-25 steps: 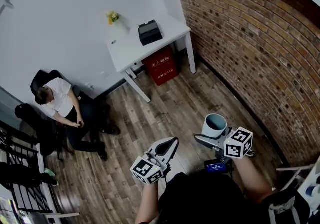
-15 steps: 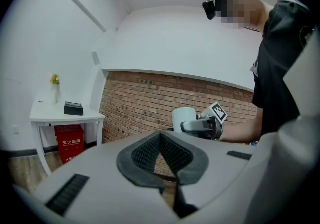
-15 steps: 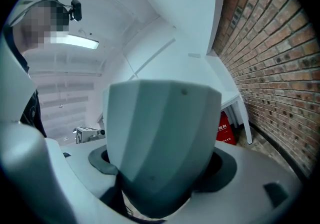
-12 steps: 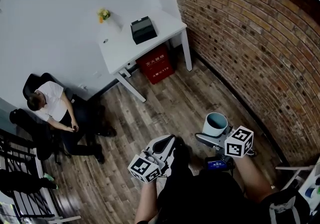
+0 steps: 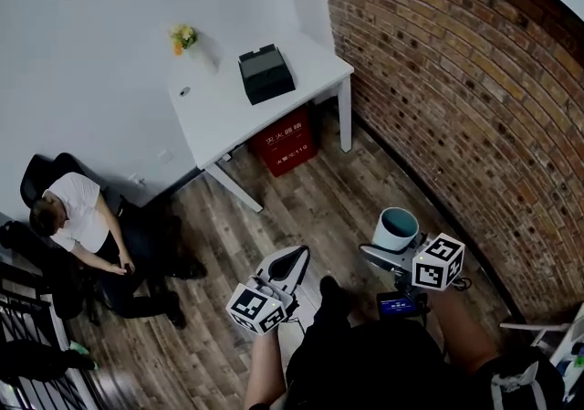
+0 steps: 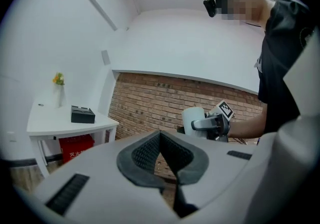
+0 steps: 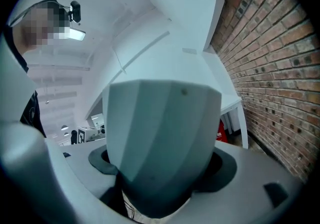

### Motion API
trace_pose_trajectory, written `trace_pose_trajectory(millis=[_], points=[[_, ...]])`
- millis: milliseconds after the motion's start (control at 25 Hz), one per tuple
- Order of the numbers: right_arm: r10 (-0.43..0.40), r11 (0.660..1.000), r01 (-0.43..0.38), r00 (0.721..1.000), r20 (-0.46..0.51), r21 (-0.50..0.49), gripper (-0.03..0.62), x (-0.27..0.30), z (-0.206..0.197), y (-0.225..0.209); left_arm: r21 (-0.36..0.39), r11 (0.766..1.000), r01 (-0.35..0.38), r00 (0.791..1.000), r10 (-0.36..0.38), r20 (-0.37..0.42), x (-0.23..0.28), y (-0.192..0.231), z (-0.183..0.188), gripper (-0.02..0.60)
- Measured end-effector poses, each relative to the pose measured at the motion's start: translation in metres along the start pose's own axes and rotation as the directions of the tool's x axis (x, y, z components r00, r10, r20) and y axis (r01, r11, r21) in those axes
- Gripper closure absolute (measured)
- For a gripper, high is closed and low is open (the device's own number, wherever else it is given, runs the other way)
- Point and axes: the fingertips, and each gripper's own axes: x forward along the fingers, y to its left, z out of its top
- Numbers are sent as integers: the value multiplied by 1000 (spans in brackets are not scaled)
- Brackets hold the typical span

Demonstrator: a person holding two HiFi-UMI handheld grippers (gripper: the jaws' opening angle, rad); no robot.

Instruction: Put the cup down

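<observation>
A pale blue-grey cup (image 5: pixel 395 228) is held upright in the air over the wooden floor, with my right gripper (image 5: pixel 391 251) shut on its lower part. In the right gripper view the cup (image 7: pixel 162 138) fills the middle, with a jaw against each side of it. My left gripper (image 5: pixel 285 264) hovers to the left of the cup, shut, with its dark pads (image 6: pixel 147 152) meeting and nothing between them. From the left gripper view the cup (image 6: pixel 193 120) shows in the right gripper (image 6: pixel 199 124), in front of the brick wall.
A white table (image 5: pixel 219 111) stands in the far corner with a black box (image 5: pixel 266 73) and a small vase of flowers (image 5: pixel 185 36) on it. A red box (image 5: pixel 290 137) sits under it. A brick wall (image 5: pixel 474 98) runs along the right. A person sits in a black chair (image 5: pixel 73 226) at left.
The view has shifted: the white table now sits lower and nearer in the frame, and the seated person has slid toward the left edge. Both grippers keep their pose, the cup still held.
</observation>
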Motion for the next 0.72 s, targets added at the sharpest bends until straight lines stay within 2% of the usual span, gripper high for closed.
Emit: trace_pose_trajectory(millis=[200, 360, 520, 720], points=[[-8, 1000, 8, 1000, 14, -5, 197, 79, 41, -14, -7, 1000, -9, 1000, 9, -1, 4, 88, 24, 574], [-20, 1000, 20, 1000, 3, -17, 197, 119, 58, -25, 8, 1000, -27, 1000, 26, 6, 4, 144, 38, 573], [-41, 999, 40, 999, -12, -17, 197, 142, 69, -35, -20, 999, -39, 999, 39, 22, 3, 177, 45, 574], [-43, 999, 43, 999, -4, -33, 197, 169, 86, -47, -29, 999, -18, 999, 18, 27, 13, 198, 46, 574]])
